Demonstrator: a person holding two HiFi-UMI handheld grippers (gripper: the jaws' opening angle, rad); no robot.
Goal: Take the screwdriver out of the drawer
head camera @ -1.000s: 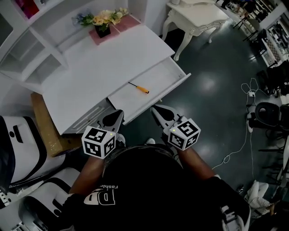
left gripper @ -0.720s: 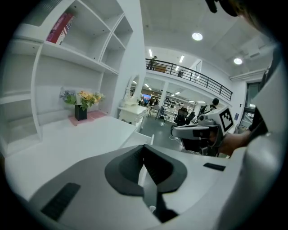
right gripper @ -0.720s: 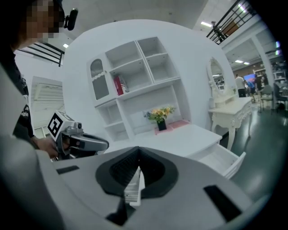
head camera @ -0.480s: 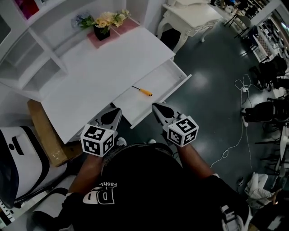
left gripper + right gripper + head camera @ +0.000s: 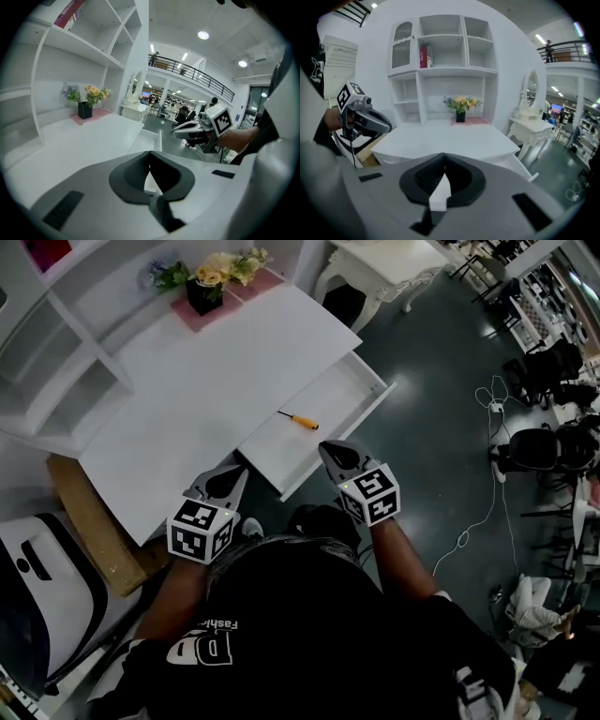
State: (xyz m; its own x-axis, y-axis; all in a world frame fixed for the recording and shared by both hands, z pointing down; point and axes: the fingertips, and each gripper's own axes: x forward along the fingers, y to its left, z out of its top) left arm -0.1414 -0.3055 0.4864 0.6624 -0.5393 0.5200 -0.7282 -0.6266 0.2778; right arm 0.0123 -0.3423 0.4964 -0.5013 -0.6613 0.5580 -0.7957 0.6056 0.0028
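1 screwdriver [image 5: 300,420] in open drawer [image 5: 343,395]; shirt [image 5: 291,634] txt "Fashi"

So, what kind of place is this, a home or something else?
Probably a large hall or lab with a staged home corner, not a real home: a white desk with flowers stands on a dark floor near office chairs and loose cables, and a railed upper gallery runs behind.

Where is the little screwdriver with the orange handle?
In the head view, the small orange-handled screwdriver lies inside the open white drawer of the white desk, near the picture's middle, just beyond the right gripper.
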